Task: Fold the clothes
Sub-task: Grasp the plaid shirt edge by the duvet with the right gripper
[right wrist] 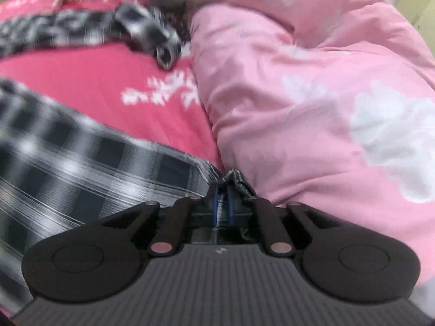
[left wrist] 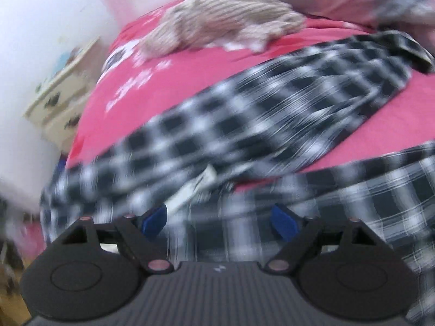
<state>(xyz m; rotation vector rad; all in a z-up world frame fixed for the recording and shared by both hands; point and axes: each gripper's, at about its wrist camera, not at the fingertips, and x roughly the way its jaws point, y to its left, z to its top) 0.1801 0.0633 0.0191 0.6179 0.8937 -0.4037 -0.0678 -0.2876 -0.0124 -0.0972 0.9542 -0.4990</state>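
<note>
We find the bed's red sheet point(left wrist: 190, 76) filling most of the left wrist view, with the checked shirt point(left wrist: 272, 100) spread slantwise across it from lower left to upper right, a sleeve trailing toward the upper right corner. It looks to us light, limp and thin: best taken at a hem or corner, since a mid-panel pinch would likely bunch it. A knitted beige garment point(left wrist: 225, 19) lies beyond, at upper centre. Left gripper point(left wrist: 220, 218) stands wide, empty, above the cloth. Right gripper point(right wrist: 223, 203), bottom centre, is pinched tight on the shirt's corner beside the pink quilt point(right wrist: 312, 87).
</note>
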